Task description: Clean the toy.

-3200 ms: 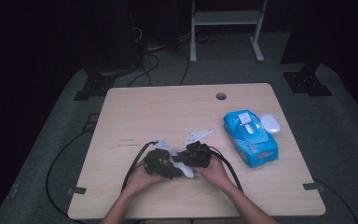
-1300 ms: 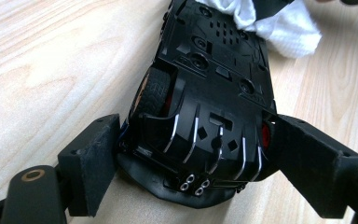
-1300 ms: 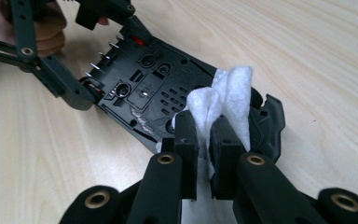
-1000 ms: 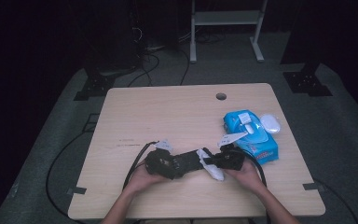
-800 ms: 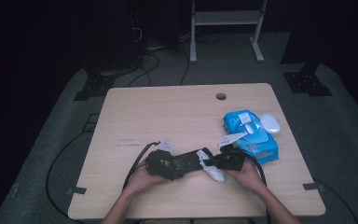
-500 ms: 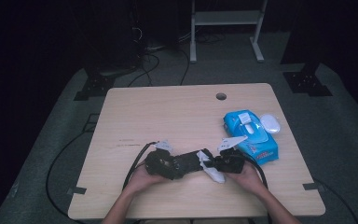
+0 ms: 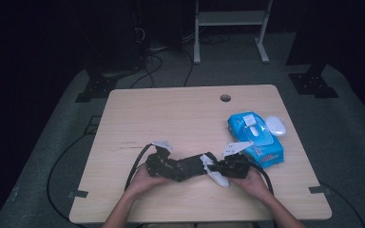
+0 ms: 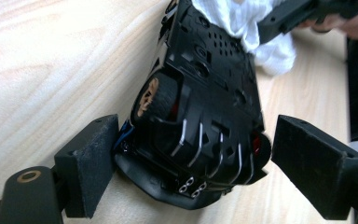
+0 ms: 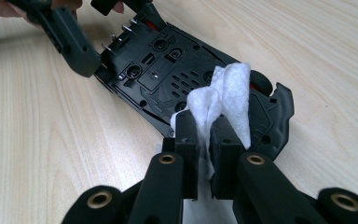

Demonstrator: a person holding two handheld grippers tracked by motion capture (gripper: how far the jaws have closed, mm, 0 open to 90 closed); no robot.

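Black toy car (image 8: 200, 116), underside up

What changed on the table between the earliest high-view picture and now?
The right gripper, shut on a white wipe, moved right, away from the left gripper, then came back in against the black toy car, where the wipe now lies on its underside. The car turned from a huddle between both hands to lying lengthwise. The left gripper kept its place at the car's end; the blue wipe pack stayed put.
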